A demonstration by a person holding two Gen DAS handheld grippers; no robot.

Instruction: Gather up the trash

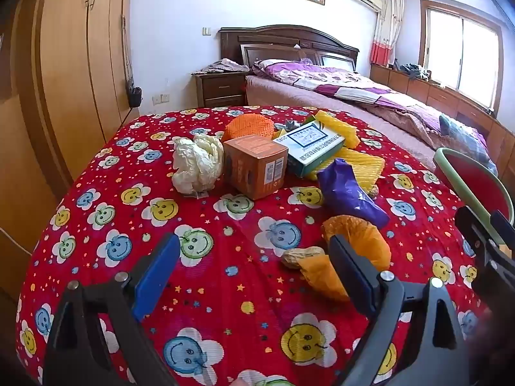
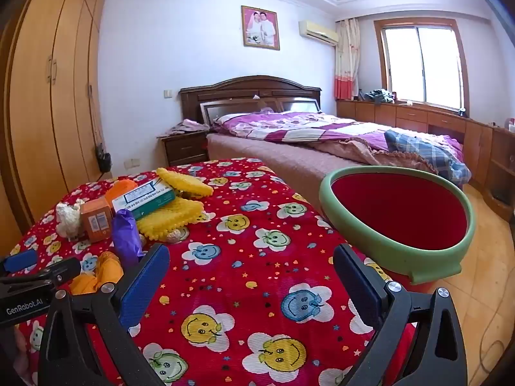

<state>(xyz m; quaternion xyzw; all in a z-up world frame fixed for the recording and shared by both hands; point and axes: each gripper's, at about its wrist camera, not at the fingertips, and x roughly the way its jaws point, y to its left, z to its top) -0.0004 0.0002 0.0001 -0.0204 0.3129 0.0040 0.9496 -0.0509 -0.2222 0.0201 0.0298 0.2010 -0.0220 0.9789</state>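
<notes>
While nothing is inside | red bin (image 2: 399, 215) (green rim) | beside table (image 2: 244, 257)

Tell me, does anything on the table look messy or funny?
Yes. Trash lies scattered on the red tablecloth: a crumpled white bag, an orange box, yellow foam nets. The bin looks empty.

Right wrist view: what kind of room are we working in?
A home bedroom, it seems: a made bed with wooden headboard, a tall wardrobe, and a nightstand beside the bed.
</notes>
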